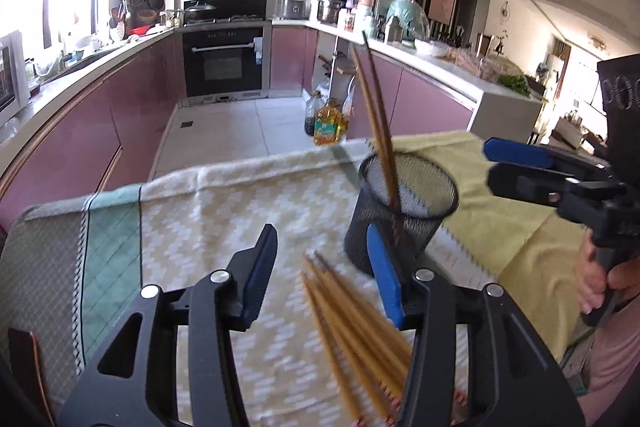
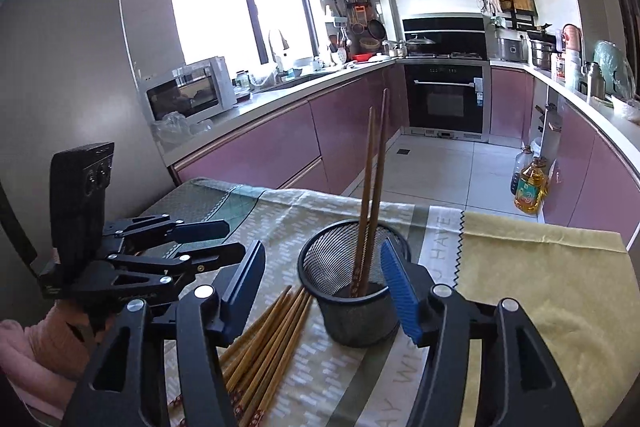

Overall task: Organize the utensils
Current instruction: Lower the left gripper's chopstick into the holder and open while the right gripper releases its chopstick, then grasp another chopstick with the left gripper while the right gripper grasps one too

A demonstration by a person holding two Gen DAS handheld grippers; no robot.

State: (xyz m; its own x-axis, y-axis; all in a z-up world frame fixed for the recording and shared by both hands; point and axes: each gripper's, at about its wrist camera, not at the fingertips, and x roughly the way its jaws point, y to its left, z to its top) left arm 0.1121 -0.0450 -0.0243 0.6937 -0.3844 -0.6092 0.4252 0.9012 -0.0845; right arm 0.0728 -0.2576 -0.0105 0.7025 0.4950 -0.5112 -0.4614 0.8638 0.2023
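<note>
A black mesh holder (image 1: 400,211) stands on the cloth-covered table with two brown chopsticks (image 1: 374,115) upright in it, leaning left. A bundle of several chopsticks (image 1: 352,335) lies flat on the cloth just in front of it. My left gripper (image 1: 324,279) is open and empty, hovering over the bundle's tips. My right gripper (image 2: 324,283) is open and empty, its jaws either side of the holder (image 2: 352,291), with the standing chopsticks (image 2: 372,187) ahead and the bundle (image 2: 264,343) lower left. Each gripper shows in the other's view: the right one (image 1: 516,163), the left one (image 2: 216,239).
A patterned runner (image 1: 224,227) and a yellow cloth (image 2: 540,275) cover the table. Beyond its far edge is a kitchen floor with oil bottles (image 1: 330,125), pink cabinets and an oven (image 2: 446,99). A microwave (image 2: 188,93) sits on the left counter.
</note>
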